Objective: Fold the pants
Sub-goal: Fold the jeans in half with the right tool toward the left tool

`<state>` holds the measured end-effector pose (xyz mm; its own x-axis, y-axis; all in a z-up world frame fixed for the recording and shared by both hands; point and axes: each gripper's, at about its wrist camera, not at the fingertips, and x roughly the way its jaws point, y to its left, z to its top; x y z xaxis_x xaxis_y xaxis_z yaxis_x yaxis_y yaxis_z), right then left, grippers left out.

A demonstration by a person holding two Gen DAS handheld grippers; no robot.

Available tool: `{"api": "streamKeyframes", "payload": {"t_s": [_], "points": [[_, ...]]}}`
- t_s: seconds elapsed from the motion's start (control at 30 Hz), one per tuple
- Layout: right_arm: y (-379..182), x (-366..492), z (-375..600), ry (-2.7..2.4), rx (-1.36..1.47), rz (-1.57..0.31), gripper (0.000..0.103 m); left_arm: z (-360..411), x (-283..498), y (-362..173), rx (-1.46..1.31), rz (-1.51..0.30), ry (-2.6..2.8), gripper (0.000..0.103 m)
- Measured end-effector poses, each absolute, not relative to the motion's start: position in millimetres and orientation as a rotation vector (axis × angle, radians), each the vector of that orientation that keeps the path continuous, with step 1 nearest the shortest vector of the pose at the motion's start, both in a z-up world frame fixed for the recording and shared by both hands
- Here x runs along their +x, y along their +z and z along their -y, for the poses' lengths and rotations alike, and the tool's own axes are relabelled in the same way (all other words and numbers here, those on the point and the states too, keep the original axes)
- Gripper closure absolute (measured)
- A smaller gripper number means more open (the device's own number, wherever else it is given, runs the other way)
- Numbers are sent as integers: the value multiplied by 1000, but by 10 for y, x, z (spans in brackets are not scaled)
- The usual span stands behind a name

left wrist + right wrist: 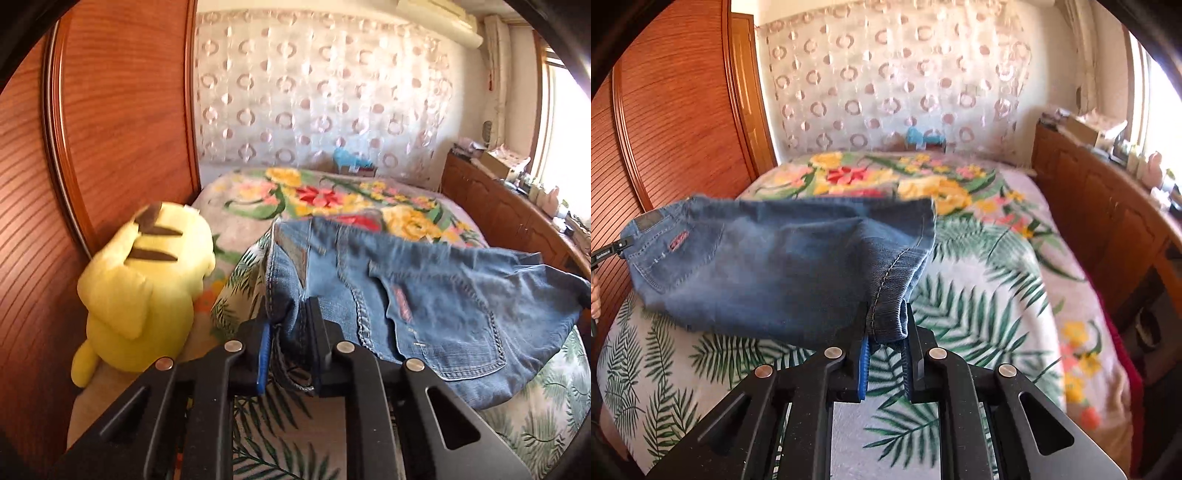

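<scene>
Left gripper (290,325) and right gripper (886,325) each pinch the jeans (783,258), stretched between them.

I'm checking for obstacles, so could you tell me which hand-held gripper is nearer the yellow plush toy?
Left. The left hand-held gripper holds the jeans right beside the plush toy; the right hand-held gripper grips their far end.

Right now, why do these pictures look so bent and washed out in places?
Left wrist view: the fisheye lens bows the wardrobe, and the window glares white. Right wrist view: same curving, dark corners, and the jeans look slightly blurred; the window is blown out too.
</scene>
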<state>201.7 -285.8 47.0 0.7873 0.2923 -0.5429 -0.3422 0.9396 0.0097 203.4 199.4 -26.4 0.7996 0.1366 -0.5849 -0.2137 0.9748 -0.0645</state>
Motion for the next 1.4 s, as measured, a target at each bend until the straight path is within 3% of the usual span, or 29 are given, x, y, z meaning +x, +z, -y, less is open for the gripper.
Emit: {"api": "streamKeyframes", "payload": {"t_s": [0.3, 0.83, 1.4], "points": [[693, 1551, 3221, 301, -80, -500, 90, -1650, 1528, -57, -120, -566, 123, 86], [573, 322, 3681, 226, -24, -492, 90, -968, 449, -232, -116, -593, -3, 86], [254, 270, 3880, 220, 83, -611, 88, -839, 301, -565, -51, -683, 20, 80]]}}
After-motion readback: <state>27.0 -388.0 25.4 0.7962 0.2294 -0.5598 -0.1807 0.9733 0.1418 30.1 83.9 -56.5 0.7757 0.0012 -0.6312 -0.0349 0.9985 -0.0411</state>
